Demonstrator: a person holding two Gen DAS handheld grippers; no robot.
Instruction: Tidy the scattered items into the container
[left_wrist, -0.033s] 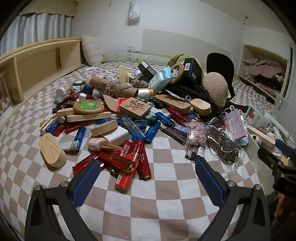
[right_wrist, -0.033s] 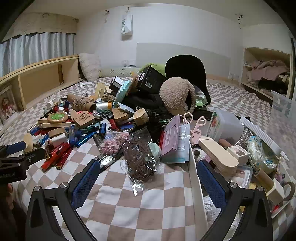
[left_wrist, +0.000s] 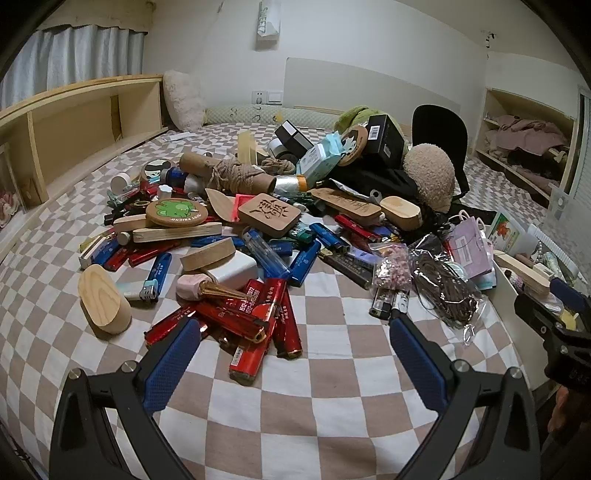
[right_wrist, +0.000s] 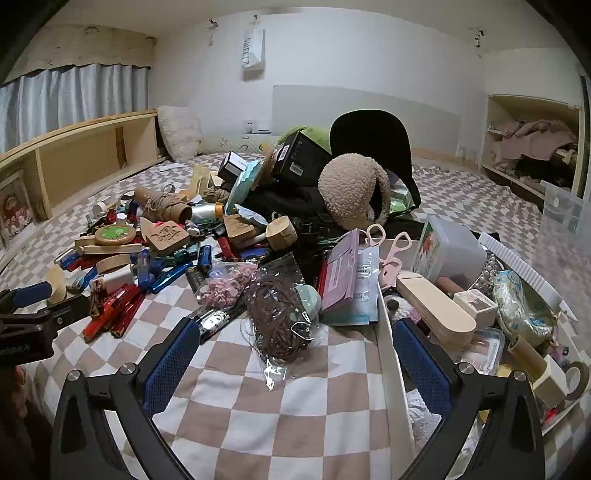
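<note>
Bed (left_wrist: 332, 406) carries a dense pile (left_wrist: 258, 221) of lighters, wood blocks and bags; bin (right_wrist: 388, 332) at its right edge is already part-filled. Left gripper (left_wrist: 295, 325) and right gripper (right_wrist: 295, 325) hover, jaws wide, empty. Risk: lighters (left_wrist: 258, 317) overlap, so one pinch may drag neighbours; cord bag (right_wrist: 280, 317) is slippery.

One container (right_wrist: 388, 354), two scissors (right_wrist: 384, 251) (pink), one cap (right_wrist: 373, 144).

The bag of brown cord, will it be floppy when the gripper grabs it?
Probably floppy. The bag of brown cord is thin clear plastic, crinkled, with loose coils inside, so it should sag and shift. It looks light for its size. The glossy film may slip between the pads. The right gripper is open just before it.
</note>
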